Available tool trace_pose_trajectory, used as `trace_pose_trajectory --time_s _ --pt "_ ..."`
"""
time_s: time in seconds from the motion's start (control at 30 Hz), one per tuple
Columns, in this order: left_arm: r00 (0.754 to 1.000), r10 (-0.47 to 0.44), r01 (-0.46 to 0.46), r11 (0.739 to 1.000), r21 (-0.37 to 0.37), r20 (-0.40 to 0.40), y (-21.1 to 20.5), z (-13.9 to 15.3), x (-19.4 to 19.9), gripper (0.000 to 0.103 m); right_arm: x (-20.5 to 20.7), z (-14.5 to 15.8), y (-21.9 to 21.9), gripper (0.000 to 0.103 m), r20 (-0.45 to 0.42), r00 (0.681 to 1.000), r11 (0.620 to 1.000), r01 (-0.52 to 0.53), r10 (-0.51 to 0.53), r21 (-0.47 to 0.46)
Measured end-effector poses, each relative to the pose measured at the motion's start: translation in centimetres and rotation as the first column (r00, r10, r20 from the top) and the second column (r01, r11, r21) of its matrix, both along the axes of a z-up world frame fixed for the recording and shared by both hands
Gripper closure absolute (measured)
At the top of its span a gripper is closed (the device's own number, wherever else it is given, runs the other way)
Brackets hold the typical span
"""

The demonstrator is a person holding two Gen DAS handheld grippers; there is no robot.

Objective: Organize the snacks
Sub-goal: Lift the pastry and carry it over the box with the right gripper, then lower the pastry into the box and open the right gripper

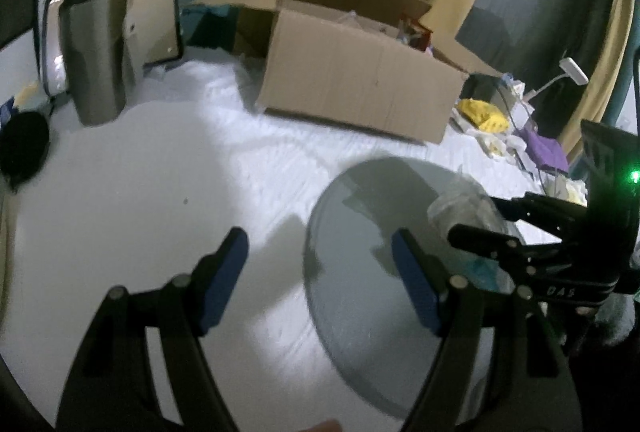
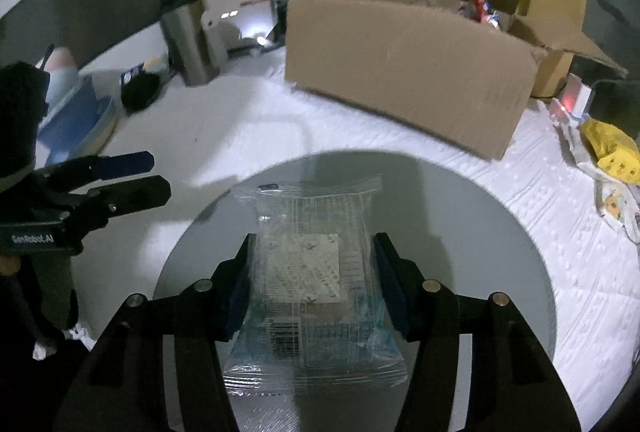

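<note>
1. The right gripper (image 2: 312, 268) has its two blue-padded fingers (image 2: 239, 296) set on either side of a clear snack packet (image 2: 316, 284); the pads appear to touch the packet's edges, so it reads as a light pinch, though how firmly cannot be told.
2. The snack packet lies over a round grey plate (image 2: 500, 232), with a white printed label and a barcode on its wrapper; the print is too blurred to read.
3. The left gripper (image 1: 320, 272) is spread wide with nothing between its blue pads (image 1: 224, 280). One finger is over the white tablecloth (image 1: 140, 191), the other over the plate's rim (image 1: 340, 312).
4. In the right wrist view the left gripper's body shows white lettering, "GenRobot.AI". In the left wrist view the right gripper (image 1: 492, 228) carries a marking that looks like "045" and a green light.
5. Beyond the plate stands an open cardboard box (image 2: 400, 71) with colourful packets (image 2: 480, 7) showing inside, their print unreadable.
6. Left of the box are a grey metallic container (image 1: 96, 63) and a standing mirror (image 1: 156, 15) just behind it.
7. To the right of the box lies a yellow wrapper (image 2: 612, 151) on patterned paper, and a purple item (image 1: 546, 147) is near it.
</note>
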State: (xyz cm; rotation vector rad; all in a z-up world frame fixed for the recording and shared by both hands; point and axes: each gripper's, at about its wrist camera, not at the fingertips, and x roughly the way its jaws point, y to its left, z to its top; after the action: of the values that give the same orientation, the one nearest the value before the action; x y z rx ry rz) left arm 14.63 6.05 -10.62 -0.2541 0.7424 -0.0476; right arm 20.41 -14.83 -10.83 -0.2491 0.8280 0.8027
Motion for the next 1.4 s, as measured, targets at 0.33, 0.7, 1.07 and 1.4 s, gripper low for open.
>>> trace_pose_trajectory --time_s 0.33,0.7,1.07,1.4 --pt "0.999 0.006 -0.008 1.0 0.03 0.049 0.5 2.0 3.1 0.028 3.2 2.5 0.3 0.044 0.034 0.999 0.999 0.021 -0.022 0.047" --pt "0.992 0.007 -0.015 0.998 0.065 0.127 1.9 4.9 7.0 0.028 7.4 6.2 2.6 0.044 0.107 0.994 0.997 0.002 -0.011 0.081" --pt "0.977 0.017 -0.041 0.993 0.109 0.211 4.2 7.7 11.7 0.028 11.4 9.4 6.5 0.044 0.167 0.986 0.994 -0.02 0.002 0.108" --pt "0.971 0.077 -0.099 0.992 0.085 0.227 8.0 8.8 16.4 0.028 17.0 10.9 11.0 0.044 0.177 0.984 0.993 -0.005 -0.016 0.115"
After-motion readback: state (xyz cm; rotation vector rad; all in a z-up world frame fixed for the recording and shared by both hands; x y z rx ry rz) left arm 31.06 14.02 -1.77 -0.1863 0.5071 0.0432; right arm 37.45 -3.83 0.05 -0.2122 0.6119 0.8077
